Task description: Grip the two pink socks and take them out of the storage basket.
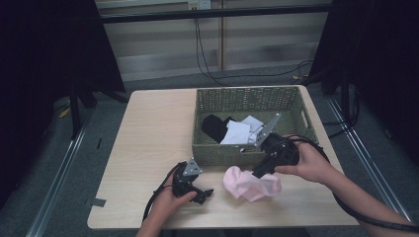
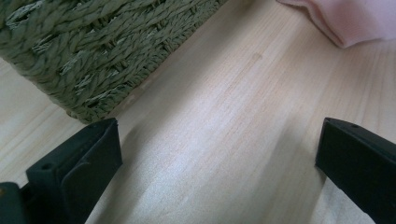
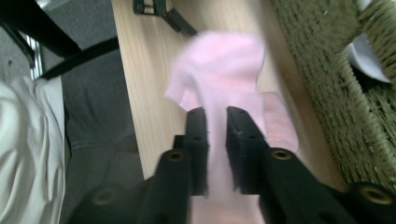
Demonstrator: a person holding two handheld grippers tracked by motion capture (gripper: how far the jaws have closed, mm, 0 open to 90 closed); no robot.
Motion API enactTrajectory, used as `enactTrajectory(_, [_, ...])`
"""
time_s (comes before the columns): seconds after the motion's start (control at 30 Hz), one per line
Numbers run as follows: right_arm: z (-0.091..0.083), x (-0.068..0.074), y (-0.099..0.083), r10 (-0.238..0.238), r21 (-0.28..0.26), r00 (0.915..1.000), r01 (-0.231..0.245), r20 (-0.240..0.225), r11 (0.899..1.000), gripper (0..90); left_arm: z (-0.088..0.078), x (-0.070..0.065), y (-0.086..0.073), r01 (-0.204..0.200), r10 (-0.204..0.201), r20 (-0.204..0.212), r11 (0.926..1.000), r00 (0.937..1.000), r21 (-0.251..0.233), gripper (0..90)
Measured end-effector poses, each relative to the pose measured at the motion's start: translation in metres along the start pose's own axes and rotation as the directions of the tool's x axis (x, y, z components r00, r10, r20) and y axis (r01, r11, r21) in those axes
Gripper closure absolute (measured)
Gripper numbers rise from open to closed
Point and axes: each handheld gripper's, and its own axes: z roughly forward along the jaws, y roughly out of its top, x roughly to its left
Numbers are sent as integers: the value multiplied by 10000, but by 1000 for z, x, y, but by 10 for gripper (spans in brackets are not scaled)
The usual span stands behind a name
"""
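Observation:
A pink sock (image 1: 251,184) lies bunched on the wooden table (image 1: 148,138) just in front of the woven basket (image 1: 247,98). My right gripper (image 1: 259,172) is shut on the pink sock (image 3: 219,79), with the cloth pinched between its two black jaws in the right gripper view. To the sock's left, my left gripper (image 1: 206,194) rests low over the table with its jaws open and nothing between them. In the left gripper view the basket wall (image 2: 93,51) is at upper left and the sock's edge (image 2: 355,21) at upper right.
The basket (image 3: 336,93) holds a black sock (image 1: 215,126) and white cloths (image 1: 239,131). Bare tabletop stretches to the left of the basket. A person's trouser leg and white sleeve (image 3: 23,154) show beyond the table edge in the right gripper view.

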Motion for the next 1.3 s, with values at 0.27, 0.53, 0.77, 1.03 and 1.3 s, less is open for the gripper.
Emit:
enactTrajectory(0.27, [-3,-2,-12,263,-241,9992,-256,301,9994,597,0,0,0,-1,1,-2,10000,10000,0,0])
enactTrajectory(0.53, [-2,-8,-29,540,-587,9970,-507,558,9970,508,0,0,0,-4,4,-2,10000,10000,3,0])
enactTrajectory(0.77, [0,-12,-44,708,-793,9936,-638,882,9948,456,0,0,0,1,-1,-1,10000,10000,1,0])
enactTrajectory(1.03, [1,-17,-66,1124,-1149,9865,-988,1189,9885,412,0,0,0,-7,7,-3,10000,10000,7,0])
enactTrajectory(1.3, [5,-22,-89,1370,-1591,9827,-1164,1250,9804,378,0,0,0,-21,21,-11,10000,10000,4,0])
